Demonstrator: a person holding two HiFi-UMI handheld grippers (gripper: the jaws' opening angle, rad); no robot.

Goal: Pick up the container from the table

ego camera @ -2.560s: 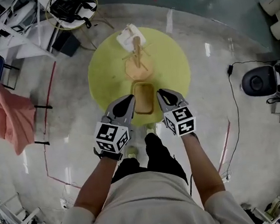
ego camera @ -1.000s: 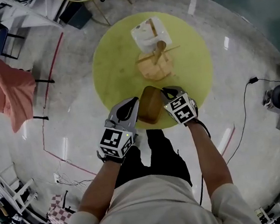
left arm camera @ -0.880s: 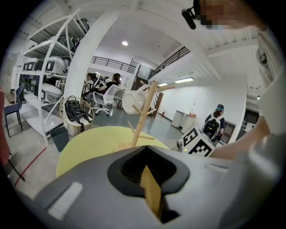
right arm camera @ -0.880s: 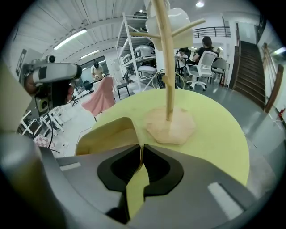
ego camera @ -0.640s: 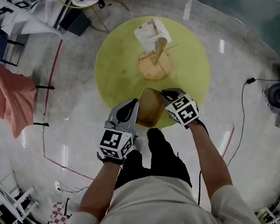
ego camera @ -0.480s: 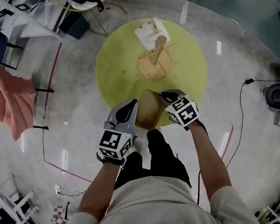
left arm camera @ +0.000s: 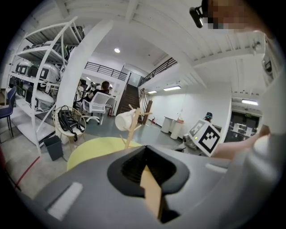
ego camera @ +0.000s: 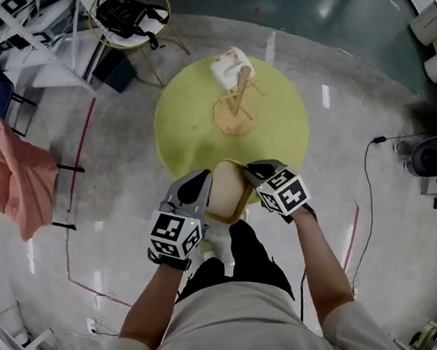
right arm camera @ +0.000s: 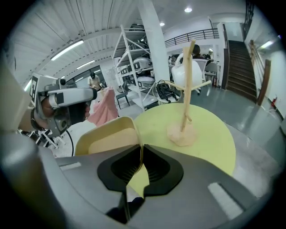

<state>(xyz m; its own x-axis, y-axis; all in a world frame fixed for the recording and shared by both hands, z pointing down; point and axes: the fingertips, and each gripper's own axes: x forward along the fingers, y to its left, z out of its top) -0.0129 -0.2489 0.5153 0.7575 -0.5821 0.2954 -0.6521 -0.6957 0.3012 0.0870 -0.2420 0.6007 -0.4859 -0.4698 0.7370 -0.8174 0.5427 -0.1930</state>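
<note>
The container [left arm camera: 150,191] seems mostly hidden by the left hand-held gripper [left arm camera: 145,151].

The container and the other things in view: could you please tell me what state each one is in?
container: empty, tilted, held up off the table.
left gripper: shut on the container's rim.
right gripper: shut on the container's opposite rim.
stand: upright on the table.
mug: hanging on the stand.

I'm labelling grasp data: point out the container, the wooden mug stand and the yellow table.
container [ego camera: 223,191]: head view, middle of its pale face.
wooden mug stand [right arm camera: 181,133]: right gripper view, its round base.
yellow table [ego camera: 185,123]: head view, bare top left of the stand.
</note>
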